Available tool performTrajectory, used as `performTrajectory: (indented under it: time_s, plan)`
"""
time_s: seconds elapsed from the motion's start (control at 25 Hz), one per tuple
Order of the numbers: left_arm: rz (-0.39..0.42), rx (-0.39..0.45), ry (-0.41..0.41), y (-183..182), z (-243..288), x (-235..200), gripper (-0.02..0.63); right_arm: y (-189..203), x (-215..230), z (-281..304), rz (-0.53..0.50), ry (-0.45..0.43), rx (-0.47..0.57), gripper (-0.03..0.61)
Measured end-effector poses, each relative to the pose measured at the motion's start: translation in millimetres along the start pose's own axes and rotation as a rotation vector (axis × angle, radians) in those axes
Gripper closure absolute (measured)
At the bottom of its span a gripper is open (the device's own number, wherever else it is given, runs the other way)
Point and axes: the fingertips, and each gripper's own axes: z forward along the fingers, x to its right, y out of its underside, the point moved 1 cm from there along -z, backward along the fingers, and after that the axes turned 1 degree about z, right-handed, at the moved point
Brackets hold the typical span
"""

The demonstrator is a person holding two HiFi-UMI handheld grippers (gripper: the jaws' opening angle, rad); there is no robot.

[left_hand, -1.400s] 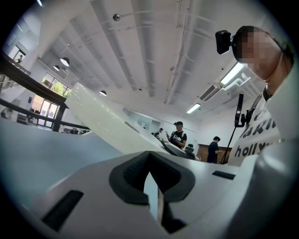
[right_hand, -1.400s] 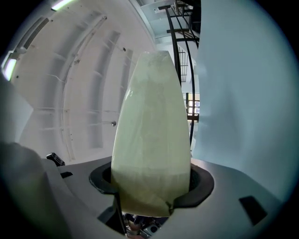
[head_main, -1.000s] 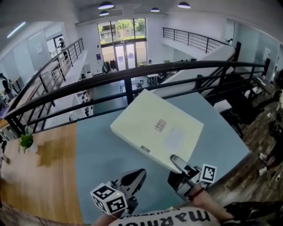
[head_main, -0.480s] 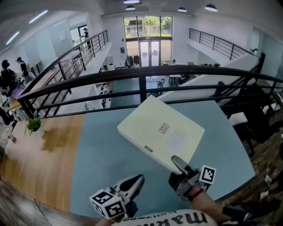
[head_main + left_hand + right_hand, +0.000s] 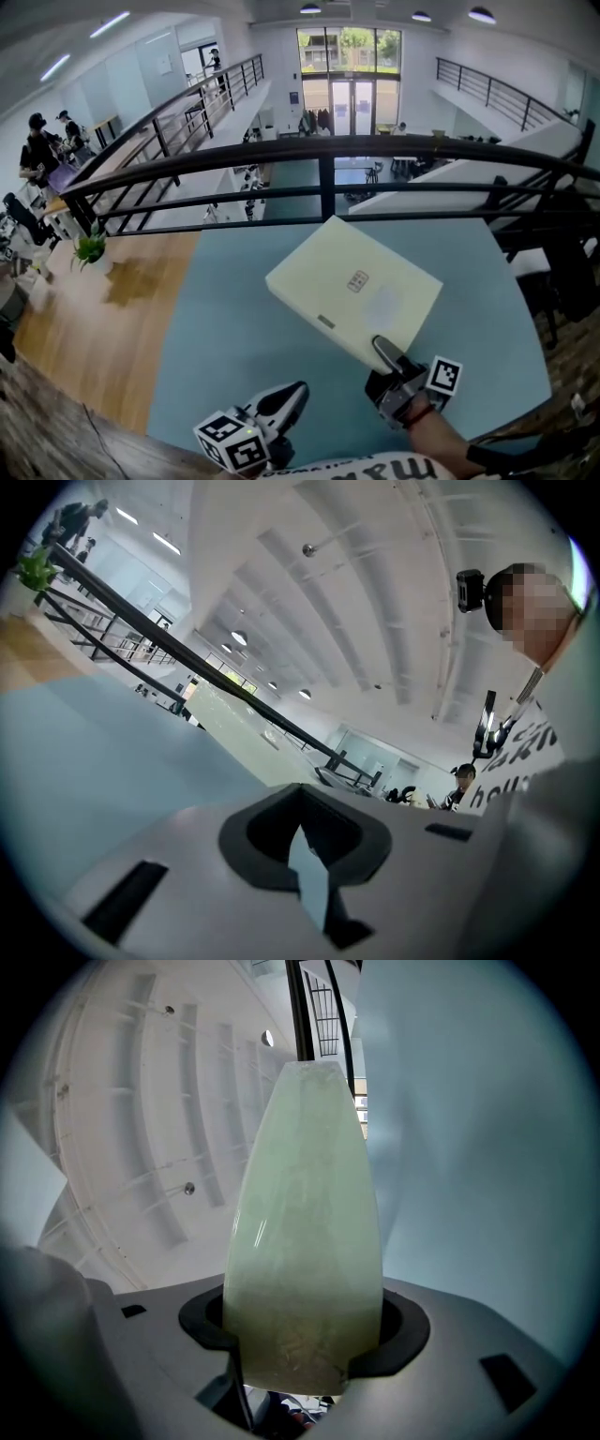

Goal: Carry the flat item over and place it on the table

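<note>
boxes: 1 flat pale box (image 5: 356,286), tilted over blue table (image 5: 225,319), near corner clamped in right gripper (image 5: 384,352) | grippers: 2; left gripper (image 5: 296,389) jaws together, empty, near the torso | 2 marker cubes (image 5: 230,439) | unclear: box's far corner possibly touching table; right lower jaw hidden under box

Open-plan office atrium: mezzanine railing (image 5: 325,183), glass entrance doors (image 5: 349,94), ceiling lights (image 5: 314,8).
</note>
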Motion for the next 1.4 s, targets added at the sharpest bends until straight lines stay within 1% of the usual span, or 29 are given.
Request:
performTrajectory:
  time_s: [0.16,0.28,0.52,0.76,1.08,1.4]
  plan:
    - [0.0,0.001,-0.031,-0.8,2.0,-3.7,0.612,-9.4,12.3,1.5,0.028,0.012,0.009,0.284]
    - [-0.008,0.012,-0.032,0.7,4.1,-5.1,0.612,-13.3,19.2,3.0,0.046,0.024,0.014,0.284]
    - [-0.015,-0.021,-0.076,7.3,2.0,-5.6,0.612,-25.6,38.4,8.2,0.049,0.076,0.022,0.284]
    - [-0.021,-0.001,-0.112,3.3,-0.2,-14.3,0.612,-30.7,52.2,14.5,0.063,0.12,0.025,0.284]
    - [-0.049,-0.017,-0.102,8.6,13.9,-17.7,0.612,-37.1,68.5,10.3,0.077,0.185,0.031,0.284]
    - [-0.067,-0.033,-0.103,14.2,14.3,-25.4,0.612,-40.9,76.1,12.2,0.085,0.203,0.05,0.284]
